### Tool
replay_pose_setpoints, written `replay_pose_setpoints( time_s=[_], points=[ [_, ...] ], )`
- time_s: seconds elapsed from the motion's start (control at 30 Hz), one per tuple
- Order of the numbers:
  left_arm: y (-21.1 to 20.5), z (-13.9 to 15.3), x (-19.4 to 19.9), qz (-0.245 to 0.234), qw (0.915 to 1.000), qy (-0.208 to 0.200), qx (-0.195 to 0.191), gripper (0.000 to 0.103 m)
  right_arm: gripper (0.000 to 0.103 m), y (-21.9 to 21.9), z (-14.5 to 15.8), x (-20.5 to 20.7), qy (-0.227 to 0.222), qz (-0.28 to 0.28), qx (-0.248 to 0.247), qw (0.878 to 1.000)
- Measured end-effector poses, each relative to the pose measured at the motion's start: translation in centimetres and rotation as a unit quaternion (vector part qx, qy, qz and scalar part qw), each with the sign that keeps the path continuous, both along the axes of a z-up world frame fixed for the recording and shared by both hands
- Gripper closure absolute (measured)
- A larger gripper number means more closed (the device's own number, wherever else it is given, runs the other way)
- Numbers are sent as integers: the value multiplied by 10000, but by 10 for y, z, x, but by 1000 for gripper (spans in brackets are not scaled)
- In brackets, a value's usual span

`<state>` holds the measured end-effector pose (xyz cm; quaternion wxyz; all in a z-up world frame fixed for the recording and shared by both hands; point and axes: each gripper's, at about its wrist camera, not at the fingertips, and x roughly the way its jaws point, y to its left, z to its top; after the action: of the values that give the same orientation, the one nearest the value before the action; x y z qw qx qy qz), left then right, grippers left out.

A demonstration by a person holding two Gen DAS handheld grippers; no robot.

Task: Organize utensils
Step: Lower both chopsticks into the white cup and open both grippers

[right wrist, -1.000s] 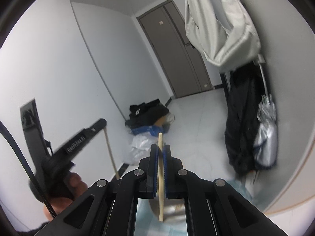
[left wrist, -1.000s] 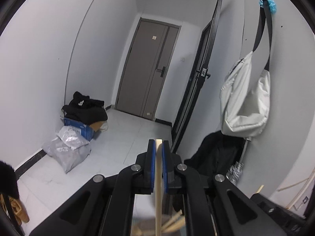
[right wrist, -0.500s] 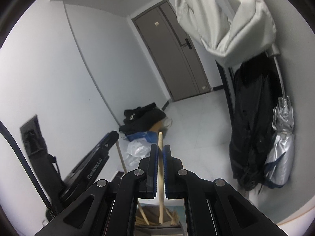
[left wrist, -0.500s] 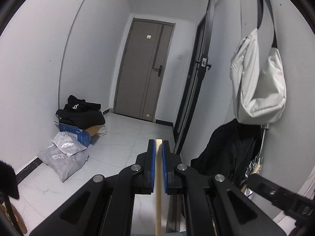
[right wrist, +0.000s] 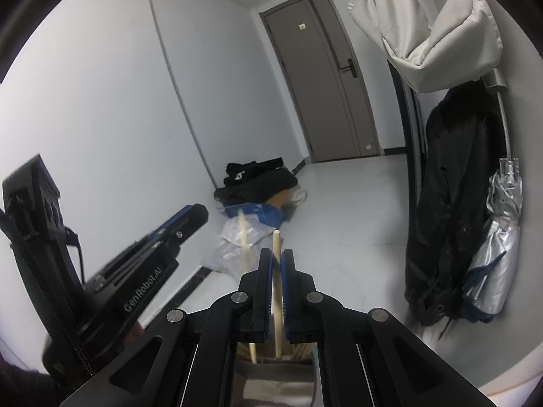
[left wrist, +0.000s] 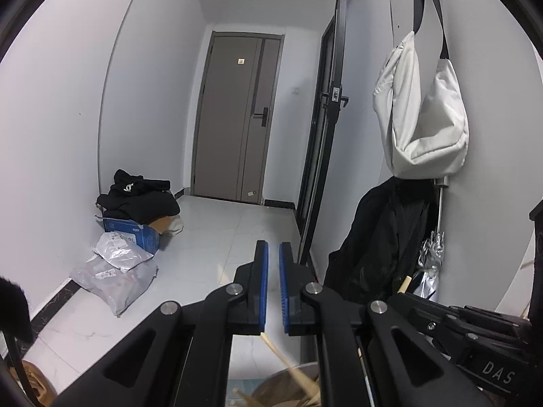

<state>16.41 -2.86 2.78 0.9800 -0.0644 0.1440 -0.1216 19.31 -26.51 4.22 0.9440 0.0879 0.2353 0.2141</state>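
Looking over the person's shoulder, I see the right tool (right wrist: 277, 254) closed on a pale wooden chopstick (right wrist: 277, 291). It stands nearly upright between the blue pads at the bottom centre of the right wrist view, with its tip poking out just above them. The left tool (left wrist: 273, 247) has its pads drawn close with only a narrow slit between them, and no stick shows in that slit. A second pale stick, blurred (left wrist: 288, 361), slants just below it, down toward the round brownish holder (left wrist: 271, 380) at the bottom edge of the left wrist view. Whether the left tool has any hold on that stick I cannot tell. More wooden sticks seem to stand in the holder already, though it is mostly hidden under the tools' black arms. My guess is that the step in hand is dropping chopsticks upright into the holder. To do it well, the right tool's stick should stay vertical and centred over the holder's mouth, with its lower end inside the rim before the grip loosens. It should also stay clear of the slanting stick beside it, since a knock could tip both out. The two tools sit close together at the lower left of the right wrist view, so I would lower them one at a time.
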Motion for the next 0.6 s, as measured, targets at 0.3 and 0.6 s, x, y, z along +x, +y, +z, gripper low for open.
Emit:
replay_pose_setpoints(
  time_s=[0.3, 0.6],
  points=[
    [26, 3, -3, -148, 9980, 563, -230, 100, 99, 1, -28, 9, 615, -51, 48, 9981],
    [56, -15, -17, 333, 9915, 1253, -112, 86, 96, 25, -50, 16, 1052, 178, -210, 9941]
  ],
)
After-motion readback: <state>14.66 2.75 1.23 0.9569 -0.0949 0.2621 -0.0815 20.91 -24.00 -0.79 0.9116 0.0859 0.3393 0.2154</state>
